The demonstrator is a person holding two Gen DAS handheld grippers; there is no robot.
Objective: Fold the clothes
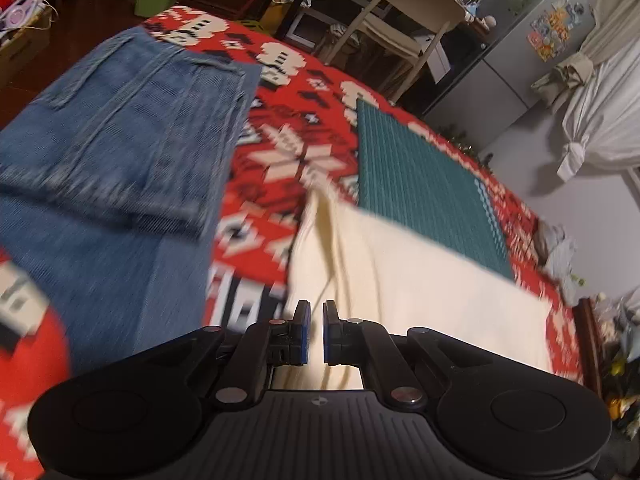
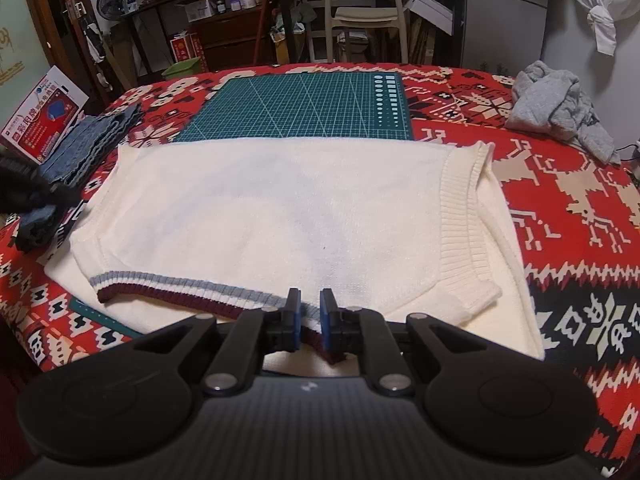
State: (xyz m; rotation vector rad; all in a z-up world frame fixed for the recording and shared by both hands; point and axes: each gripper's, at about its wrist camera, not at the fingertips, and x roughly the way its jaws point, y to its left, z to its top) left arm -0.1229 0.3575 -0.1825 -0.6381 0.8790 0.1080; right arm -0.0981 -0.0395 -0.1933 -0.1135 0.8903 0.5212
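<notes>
A cream knit sweater lies flat on the red patterned cloth, its grey-and-maroon striped hem toward me. My right gripper is shut on that hem, and the maroon edge hangs just under the pads. My left gripper is over the sweater's left end. Its pads stand a narrow gap apart with a raised ridge of cream fabric running into them. In the right wrist view the left gripper is a dark blur beside the folded jeans.
Folded blue jeans lie left of the sweater. A green cutting mat sits behind it. A crumpled grey garment lies at the back right. A chair, a fridge and cluttered shelves stand beyond the table.
</notes>
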